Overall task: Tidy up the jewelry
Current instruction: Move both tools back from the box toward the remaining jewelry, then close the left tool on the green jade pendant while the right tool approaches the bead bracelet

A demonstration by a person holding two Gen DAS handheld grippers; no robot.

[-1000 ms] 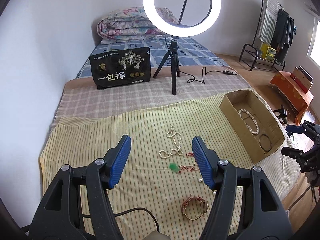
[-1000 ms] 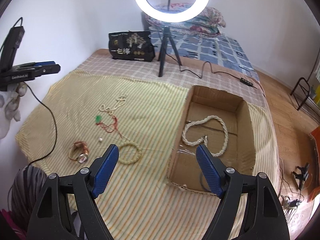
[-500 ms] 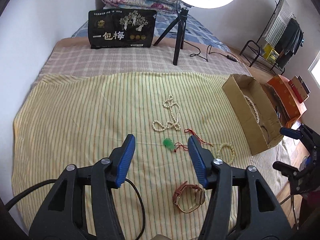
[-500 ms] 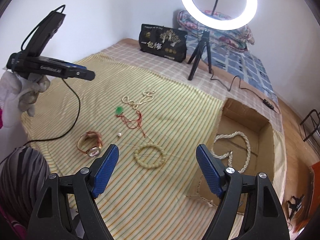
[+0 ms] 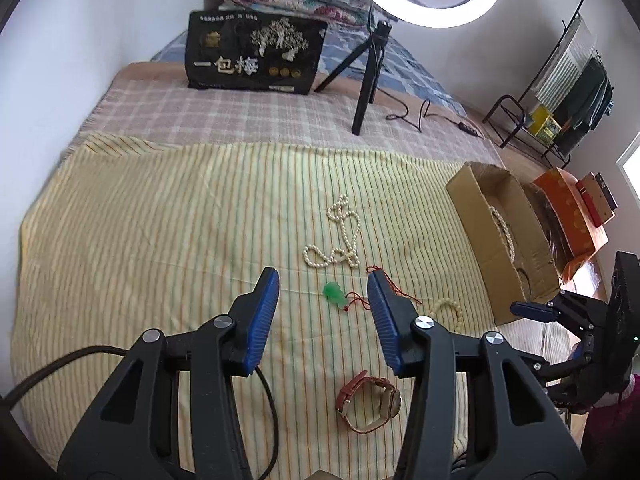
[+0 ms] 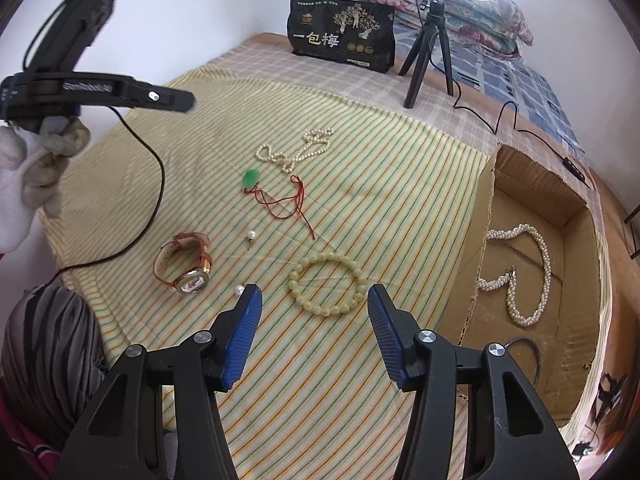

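Observation:
Jewelry lies on a yellow striped cloth (image 5: 160, 220). My left gripper (image 5: 323, 282) hovers over a green pendant on a red cord (image 5: 334, 293), its jaws closing with nothing pressed between them. A pearl necklace (image 5: 340, 240) lies beyond it, a brown-strap watch (image 5: 370, 400) nearer. My right gripper (image 6: 314, 300) hangs above a pale bead bracelet (image 6: 328, 284), jaws closing, not touching it. The same watch (image 6: 186, 264), pendant (image 6: 251, 178), and two loose pearls (image 6: 251, 235) show to the left. A cardboard box (image 6: 580, 208) at right holds a twisted pearl necklace (image 6: 524, 276).
A ring light on a tripod (image 5: 370, 68) and a black bag with Chinese lettering (image 5: 256, 56) stand at the back. A cable (image 6: 156, 184) trails across the cloth's left side. A clothes rack (image 5: 560, 92) and an orange box (image 5: 576, 216) sit beyond the bed.
Both grippers have sunk toward the cloth and tipped downward. Both jaws have narrowed. The right gripper swung from the box to over the bead bracelet.

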